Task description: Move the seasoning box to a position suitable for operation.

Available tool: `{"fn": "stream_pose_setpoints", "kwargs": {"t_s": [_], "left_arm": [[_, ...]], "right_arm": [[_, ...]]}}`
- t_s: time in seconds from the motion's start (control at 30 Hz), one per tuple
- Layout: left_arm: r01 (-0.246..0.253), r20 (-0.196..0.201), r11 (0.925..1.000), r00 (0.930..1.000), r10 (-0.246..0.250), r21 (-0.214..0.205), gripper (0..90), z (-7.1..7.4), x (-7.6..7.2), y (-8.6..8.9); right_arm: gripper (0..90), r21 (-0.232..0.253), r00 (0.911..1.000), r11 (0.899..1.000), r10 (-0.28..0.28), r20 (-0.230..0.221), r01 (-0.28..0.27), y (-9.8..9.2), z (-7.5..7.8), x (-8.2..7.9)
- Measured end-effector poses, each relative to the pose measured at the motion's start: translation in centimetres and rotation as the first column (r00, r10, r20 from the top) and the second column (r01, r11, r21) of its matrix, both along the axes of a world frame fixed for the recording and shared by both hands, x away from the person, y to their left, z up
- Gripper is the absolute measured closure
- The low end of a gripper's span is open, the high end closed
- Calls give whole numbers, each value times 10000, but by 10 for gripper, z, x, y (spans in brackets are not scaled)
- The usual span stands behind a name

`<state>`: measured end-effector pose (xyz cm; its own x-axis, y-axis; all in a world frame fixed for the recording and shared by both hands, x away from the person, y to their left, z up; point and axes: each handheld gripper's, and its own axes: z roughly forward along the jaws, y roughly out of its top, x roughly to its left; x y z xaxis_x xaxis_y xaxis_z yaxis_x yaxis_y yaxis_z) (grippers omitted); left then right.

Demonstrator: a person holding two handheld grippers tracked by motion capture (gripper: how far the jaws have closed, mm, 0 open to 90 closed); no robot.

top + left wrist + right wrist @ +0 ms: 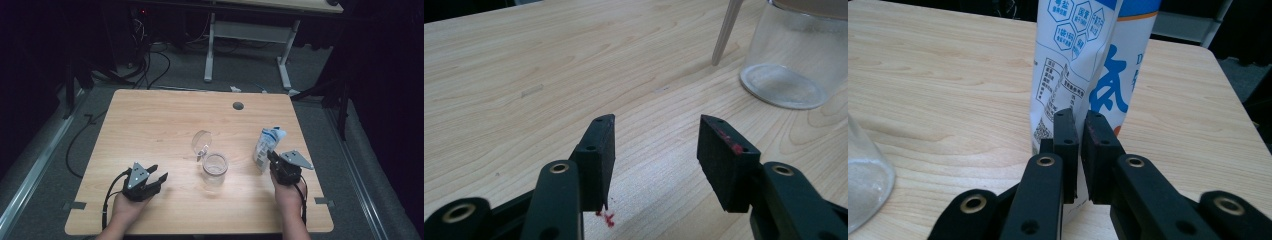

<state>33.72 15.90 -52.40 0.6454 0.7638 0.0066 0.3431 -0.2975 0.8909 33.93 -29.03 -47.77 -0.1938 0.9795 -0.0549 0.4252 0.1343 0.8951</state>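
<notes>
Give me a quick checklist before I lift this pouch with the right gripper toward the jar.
1. Right gripper pinching the pouch edge: ok, jaws nearly together on it.
2. Pouch upright: ok.
3. Pouch top opened: cannot tell.
4. Glass jar open, lid swung back: ok.
5. Left gripper steadying the jar: not ok, jaws open, short of it.
6. Table between pouch and jar free: ok.

Table (150, 115): light wood, rounded corners. Round cable hole (238, 106) near far edge, right of centre. Grey tape tabs at near-left corner (74, 205) and near-right corner (324, 201). Red specks (608, 218) on tabletop. Far beyond table: second desk (210, 45) on white legs. Black cables (150, 65) on grey floor (250, 70), far left. Metal rail (35, 165) along left side.
</notes>
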Motion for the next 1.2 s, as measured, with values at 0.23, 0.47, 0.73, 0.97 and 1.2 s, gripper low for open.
{"fn": "stream_pose_setpoints", "kwargs": {"t_s": [0.23,0.47,0.73,0.97,1.2], "left_arm": [[53,-15,10000,10000,-53,12,498,0,0,-1],[61,-35,10000,10000,-62,-61,499,0,0,0],[33,-64,10000,10000,-34,-81,499,-1,1,0],[53,-87,10000,9999,-53,-57,499,-1,2,1],[74,-87,10000,9999,-74,-62,499,-2,1,0]], "right_arm": [[758,514,10000,9987,-49,-24,51,-5,0,0],[555,992,9993,9944,-362,-136,373,-2,-3,8],[600,981,9982,9934,-590,-123,600,4,-4,15],[732,1038,9974,9919,-722,-82,726,1,-3,17],[785,871,9988,9951,-471,115,460,-1,-3,17]]}}
